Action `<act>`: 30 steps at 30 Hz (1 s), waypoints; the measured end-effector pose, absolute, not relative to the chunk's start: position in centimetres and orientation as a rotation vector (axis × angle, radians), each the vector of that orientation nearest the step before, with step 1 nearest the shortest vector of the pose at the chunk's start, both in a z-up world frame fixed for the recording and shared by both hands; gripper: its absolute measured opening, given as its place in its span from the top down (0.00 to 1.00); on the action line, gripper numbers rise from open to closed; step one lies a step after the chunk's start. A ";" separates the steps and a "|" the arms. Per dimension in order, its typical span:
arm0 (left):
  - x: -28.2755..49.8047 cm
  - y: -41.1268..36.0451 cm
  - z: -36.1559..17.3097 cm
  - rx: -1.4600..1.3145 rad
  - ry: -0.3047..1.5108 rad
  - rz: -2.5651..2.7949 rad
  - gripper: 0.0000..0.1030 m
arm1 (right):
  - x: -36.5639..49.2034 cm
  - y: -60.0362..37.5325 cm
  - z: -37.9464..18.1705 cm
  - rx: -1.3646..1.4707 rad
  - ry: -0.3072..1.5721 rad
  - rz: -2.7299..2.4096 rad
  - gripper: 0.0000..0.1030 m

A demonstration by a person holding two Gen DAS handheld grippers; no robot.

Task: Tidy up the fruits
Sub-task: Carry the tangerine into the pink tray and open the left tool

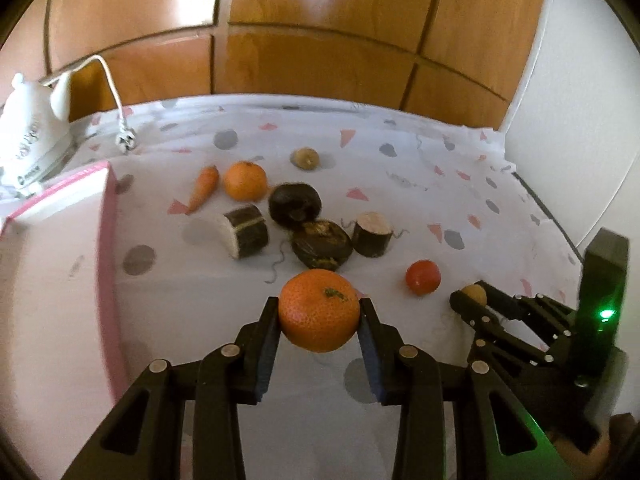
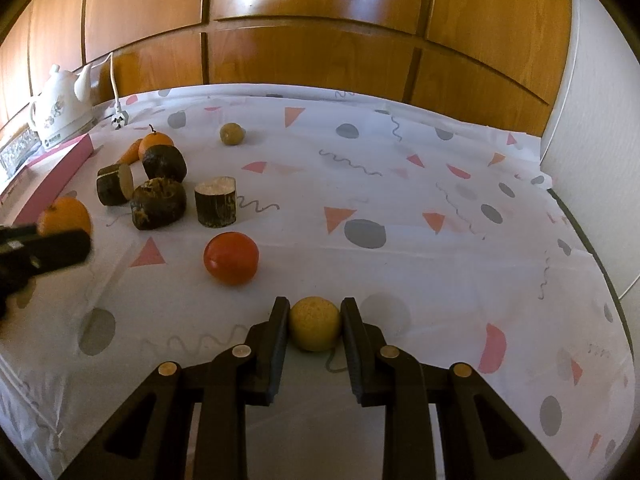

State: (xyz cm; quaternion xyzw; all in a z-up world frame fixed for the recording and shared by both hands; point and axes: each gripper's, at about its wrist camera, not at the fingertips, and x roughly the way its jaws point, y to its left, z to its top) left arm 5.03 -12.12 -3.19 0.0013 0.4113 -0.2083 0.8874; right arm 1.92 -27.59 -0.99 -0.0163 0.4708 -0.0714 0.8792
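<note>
**Over the patterned cloth, both grippers angled down**

Nearest, the left gripper (image 1: 319, 312) clamps an orange (image 1: 319, 310); the right gripper (image 2: 314, 322) clamps a small yellow ball (image 2: 314, 323). Beyond lie one tomato (image 2: 231, 258), four dark chunks (image 2: 158, 204), another orange (image 1: 245, 181), one carrot (image 1: 203, 189).

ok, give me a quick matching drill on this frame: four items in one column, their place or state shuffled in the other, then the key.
Items
1. large orange
2. small yellow-tan ball fruit
3. red tomato
4. carrot

Places / states
A. lying free on the cloth, between the two grippers
B. clamped in the right gripper
C. far side, lying beside a second orange
D. clamped in the left gripper

Pairs: 1-D, 2-B, 3-A, 4-C
</note>
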 end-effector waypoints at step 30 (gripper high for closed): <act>5.2 7.7 -4.3 -0.175 0.875 0.144 0.62 | 2.1 -26.0 -1.0 -0.175 0.991 -0.197 0.75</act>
